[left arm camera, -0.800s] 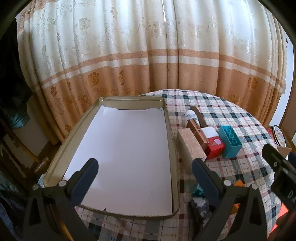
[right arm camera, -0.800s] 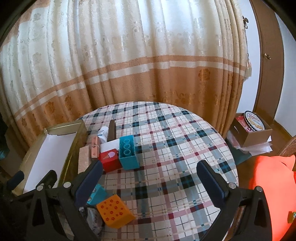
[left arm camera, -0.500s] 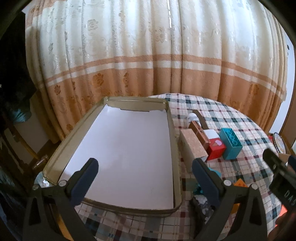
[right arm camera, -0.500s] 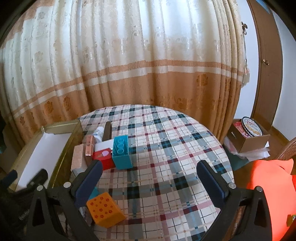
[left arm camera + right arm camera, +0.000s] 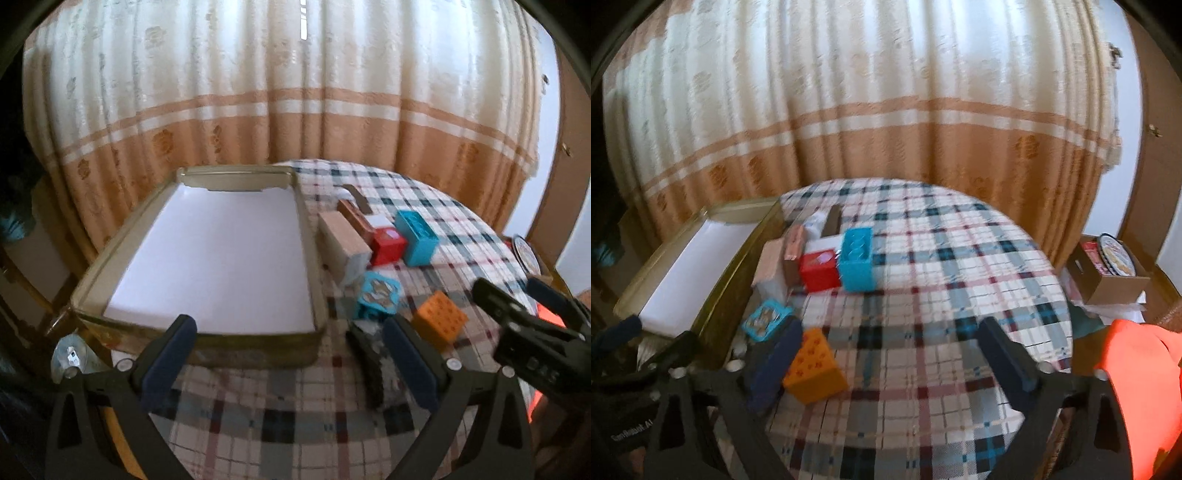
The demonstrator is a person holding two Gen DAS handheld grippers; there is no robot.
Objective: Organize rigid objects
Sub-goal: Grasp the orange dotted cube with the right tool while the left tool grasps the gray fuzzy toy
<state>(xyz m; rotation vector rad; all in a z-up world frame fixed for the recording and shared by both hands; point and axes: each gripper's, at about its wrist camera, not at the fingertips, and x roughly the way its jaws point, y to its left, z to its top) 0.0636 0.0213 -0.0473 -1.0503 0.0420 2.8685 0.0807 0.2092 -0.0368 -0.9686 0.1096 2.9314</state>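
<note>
A gold-rimmed tray (image 5: 303,221) (image 5: 713,266) lined with white paper lies at the table's left, with nothing in it. To its right sits a cluster: a tan box (image 5: 343,240), a brown box (image 5: 356,218), a red box (image 5: 388,245) (image 5: 818,267), a teal brick (image 5: 417,236) (image 5: 857,258), a small teal box (image 5: 378,297) (image 5: 764,319) and an orange block (image 5: 439,319) (image 5: 814,365). My left gripper (image 5: 291,358) hangs open near the tray's front rim, holding nothing. My right gripper (image 5: 890,354) is open over the cloth, its left finger beside the orange block.
The round table wears a plaid cloth (image 5: 942,266) and backs onto a cream and orange curtain (image 5: 295,110). A cardboard box with a round tin (image 5: 1108,266) stands on the floor at right. Something bright orange (image 5: 1145,387) fills the right wrist view's lower right corner.
Both grippers have drawn back toward the table's near edge, so the tray and the boxes sit farther off in view. Both stay open and nothing on the table has shifted.
</note>
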